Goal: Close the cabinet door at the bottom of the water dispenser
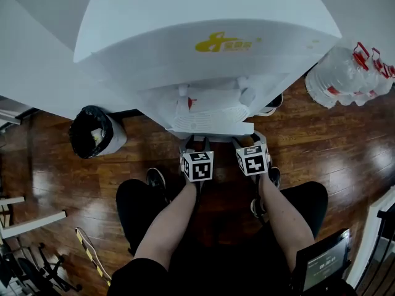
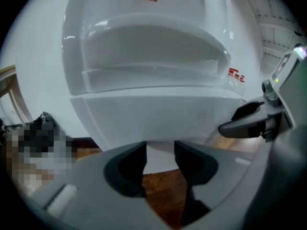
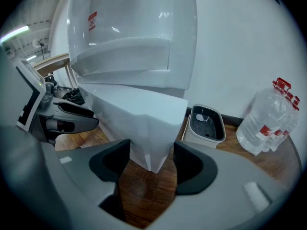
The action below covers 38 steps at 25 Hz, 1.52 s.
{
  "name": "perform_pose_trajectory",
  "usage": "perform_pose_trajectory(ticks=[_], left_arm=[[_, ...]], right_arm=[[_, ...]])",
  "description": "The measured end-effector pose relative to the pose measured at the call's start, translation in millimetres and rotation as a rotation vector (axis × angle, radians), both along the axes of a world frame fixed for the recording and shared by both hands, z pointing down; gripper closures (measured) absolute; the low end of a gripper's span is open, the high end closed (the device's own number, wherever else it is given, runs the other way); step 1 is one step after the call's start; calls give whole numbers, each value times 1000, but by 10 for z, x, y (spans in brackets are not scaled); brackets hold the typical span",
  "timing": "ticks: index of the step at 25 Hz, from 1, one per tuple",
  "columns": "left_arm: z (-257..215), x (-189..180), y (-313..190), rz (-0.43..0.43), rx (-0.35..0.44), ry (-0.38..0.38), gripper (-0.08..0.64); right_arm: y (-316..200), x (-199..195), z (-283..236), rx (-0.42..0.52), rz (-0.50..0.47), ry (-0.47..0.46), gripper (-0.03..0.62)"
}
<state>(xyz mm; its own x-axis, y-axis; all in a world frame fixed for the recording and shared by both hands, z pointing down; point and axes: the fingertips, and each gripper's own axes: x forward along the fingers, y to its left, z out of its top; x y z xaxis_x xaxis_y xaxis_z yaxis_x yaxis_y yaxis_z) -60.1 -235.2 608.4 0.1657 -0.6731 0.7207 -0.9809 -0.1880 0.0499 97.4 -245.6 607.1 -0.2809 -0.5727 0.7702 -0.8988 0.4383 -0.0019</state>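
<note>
Two bare legs (image 1: 170,224) fill the near edge of the head view, knees apart over a dark wooden floor (image 1: 321,147); a dark shoe (image 1: 156,180) shows beside the left knee; a small screen (image 1: 321,261) sits at the lower right.

Just ahead of the knees, the left gripper (image 1: 195,142) and right gripper (image 1: 249,140) sit side by side, both angled down at the foot of the machine; marker cubes face up.

Left gripper view: jaws spread, nothing pinched; the white lower edge of the cabinet shows in the gap beyond the tips.
Right gripper view: jaws spread, pinching nothing; a white lower corner of the cabinet hangs in the gap, not touched by either pad.

The cabinet door (image 2: 158,114) is at the base of the water dispenser (image 1: 203,73), directly in front of both grippers; whether it sits flush cannot be told.

Further out: a bin with a black liner (image 1: 95,131) left of the dispenser; a small white container (image 3: 205,123) on the floor by the wall; clear water bottles (image 1: 345,76) to the right.
</note>
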Motion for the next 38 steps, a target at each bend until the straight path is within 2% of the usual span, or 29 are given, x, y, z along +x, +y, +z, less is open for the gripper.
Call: perform_pose_trajectory(ticks=[12, 38], left_arm=[[-10, 24, -65, -66, -58, 63, 362], [-7, 20, -124, -62, -60, 44, 380]], right_arm=[[-178, 9, -35, -4, -38, 35, 308], [-344, -17, -99, 30, -63, 37, 316]])
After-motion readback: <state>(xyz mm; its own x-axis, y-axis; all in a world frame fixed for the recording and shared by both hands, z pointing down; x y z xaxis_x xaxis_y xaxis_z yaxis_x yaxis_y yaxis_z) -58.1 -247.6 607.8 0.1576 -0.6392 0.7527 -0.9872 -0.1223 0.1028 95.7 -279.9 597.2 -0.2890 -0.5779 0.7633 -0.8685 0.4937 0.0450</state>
